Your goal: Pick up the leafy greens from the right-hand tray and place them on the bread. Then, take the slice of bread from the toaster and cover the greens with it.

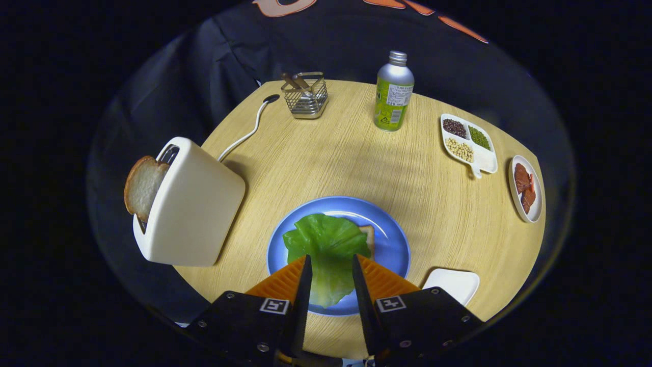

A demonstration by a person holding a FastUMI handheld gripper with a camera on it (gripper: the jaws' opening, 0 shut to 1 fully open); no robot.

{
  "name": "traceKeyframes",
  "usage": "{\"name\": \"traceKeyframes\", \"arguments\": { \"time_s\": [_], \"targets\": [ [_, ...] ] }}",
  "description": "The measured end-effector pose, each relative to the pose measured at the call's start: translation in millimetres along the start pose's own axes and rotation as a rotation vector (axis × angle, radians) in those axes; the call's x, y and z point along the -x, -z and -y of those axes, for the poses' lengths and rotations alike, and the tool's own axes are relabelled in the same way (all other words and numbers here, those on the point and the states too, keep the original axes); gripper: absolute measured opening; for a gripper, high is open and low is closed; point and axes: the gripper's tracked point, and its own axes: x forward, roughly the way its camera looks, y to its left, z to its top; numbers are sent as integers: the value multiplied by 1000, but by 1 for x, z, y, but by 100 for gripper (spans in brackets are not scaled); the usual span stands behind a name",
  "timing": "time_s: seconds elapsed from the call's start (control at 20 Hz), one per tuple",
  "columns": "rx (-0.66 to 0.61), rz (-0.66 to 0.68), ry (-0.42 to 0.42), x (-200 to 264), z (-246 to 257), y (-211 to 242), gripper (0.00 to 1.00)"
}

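A green lettuce leaf [326, 237] lies spread over a slice of bread [369, 237] on the blue plate [395, 247]; only a corner of that bread shows at the leaf's right. My gripper [330, 261] hovers over the near part of the leaf, open, with the leaf's pale stem end lying in the gap between the fingers. The leaf looks to rest on the plate rather than hang from the fingers. To the left stands a cream toaster [196, 206] with a slice of bread [142, 186] sticking out of its slot.
A white tray [453, 283] sits just right of the plate. Farther off on the round wooden table [326, 158] stand a green bottle [393, 94], a wire basket [305, 97], a divided dish of beans [468, 143] and a small dish of meat [526, 189]. The toaster's cord [244, 135] runs back.
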Motion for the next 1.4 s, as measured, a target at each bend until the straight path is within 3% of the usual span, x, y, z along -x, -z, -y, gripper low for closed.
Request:
{"name": "traceKeyframes", "arguments": {
  "time_s": [0.25,0.5,1.05,1.4],
  "targets": [
    [-18,61,-5,40,-28,-32,62],
    [-26,54,-46,68,-76,-51,85],
    [-33,7,-128,76,-192,-87,90],
    [-36,-67,-91,60,-224,-90,90]
  ]
}}
